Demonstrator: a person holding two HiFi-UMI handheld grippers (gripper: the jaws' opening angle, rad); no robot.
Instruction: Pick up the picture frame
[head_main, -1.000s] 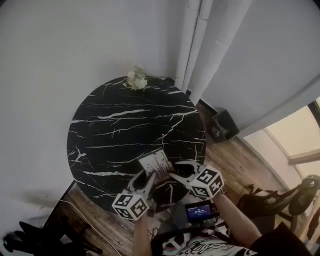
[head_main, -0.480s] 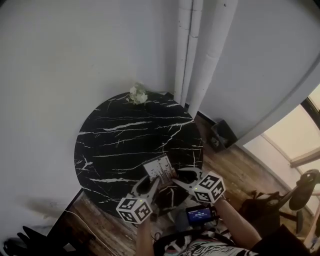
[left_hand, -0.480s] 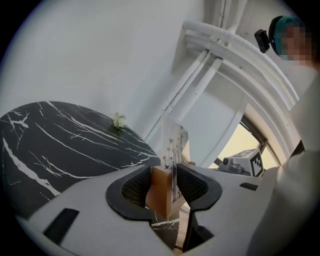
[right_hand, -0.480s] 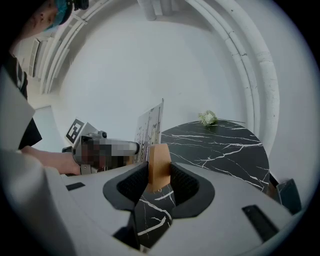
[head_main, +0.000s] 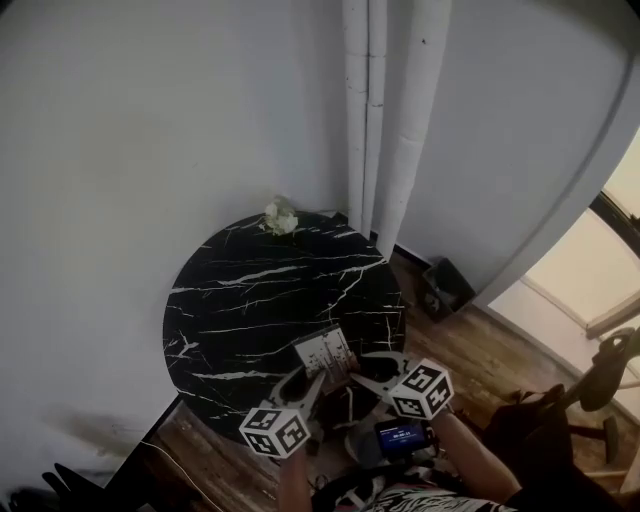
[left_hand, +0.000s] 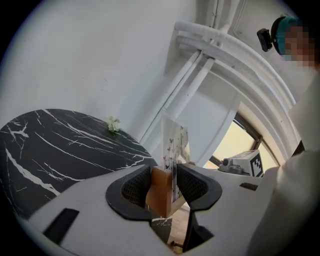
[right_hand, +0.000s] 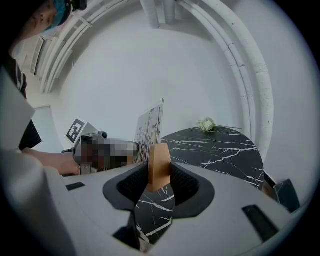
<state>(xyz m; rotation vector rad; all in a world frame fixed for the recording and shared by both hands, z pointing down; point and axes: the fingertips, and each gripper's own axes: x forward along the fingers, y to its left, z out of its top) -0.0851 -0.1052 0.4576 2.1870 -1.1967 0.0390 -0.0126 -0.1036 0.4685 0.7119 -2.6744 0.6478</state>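
Above the near edge of the round black marble table (head_main: 250, 300), we hold the picture frame (head_main: 326, 350) upright between both tools. The left gripper (left_hand: 165, 189) clamps one wooden side and the right gripper (right_hand: 159, 172) the other, each with its jaws pressed on the wood. The frame's butterfly print has lettering too small to read. White flowers (head_main: 280, 218) sit at the table's far edge.

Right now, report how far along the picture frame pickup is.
Done: the left gripper and right gripper each have their jaws clamped on a wooden edge of the picture frame. In hand: the frame hangs between them, apparently clear of the table. Left: little, perhaps only raising it higher.
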